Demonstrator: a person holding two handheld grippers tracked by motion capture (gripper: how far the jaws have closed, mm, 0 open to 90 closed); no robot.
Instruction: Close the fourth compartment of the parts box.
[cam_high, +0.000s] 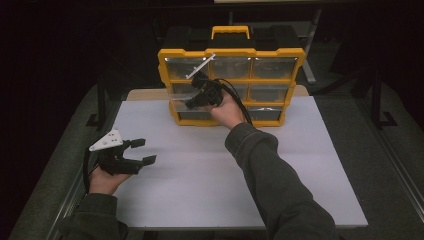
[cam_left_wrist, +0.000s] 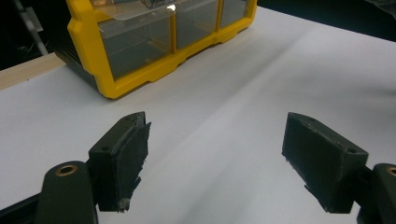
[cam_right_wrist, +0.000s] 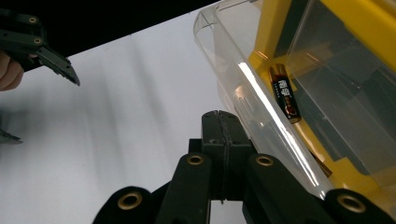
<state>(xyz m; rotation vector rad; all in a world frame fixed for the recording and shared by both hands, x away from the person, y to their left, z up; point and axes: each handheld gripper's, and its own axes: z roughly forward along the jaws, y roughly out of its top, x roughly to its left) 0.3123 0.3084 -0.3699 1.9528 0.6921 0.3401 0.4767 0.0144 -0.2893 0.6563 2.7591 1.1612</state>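
Observation:
A yellow organizer (cam_high: 232, 52) with clear drawers stands upright at the back of the white table (cam_high: 210, 170). Its middle-left clear drawer (cam_high: 175, 97) is pulled out. In the right gripper view this drawer (cam_right_wrist: 233, 60) holds a brown-and-black battery (cam_right_wrist: 285, 93). My right gripper (cam_high: 190, 104) is at the front of that drawer. Its jaws (cam_right_wrist: 219, 116) are pressed together beside the drawer's front wall, and I see nothing between them. My left gripper (cam_high: 142, 152) hovers over the table's front left, open and holding nothing (cam_left_wrist: 215, 158). It faces the organizer's lower corner (cam_left_wrist: 93, 51).
The organizer has a yellow carry handle (cam_high: 230, 31) on top and black framing behind it. A strip of wooden board (cam_left_wrist: 23, 72) edges the white surface at the back left. Dark floor surrounds the table.

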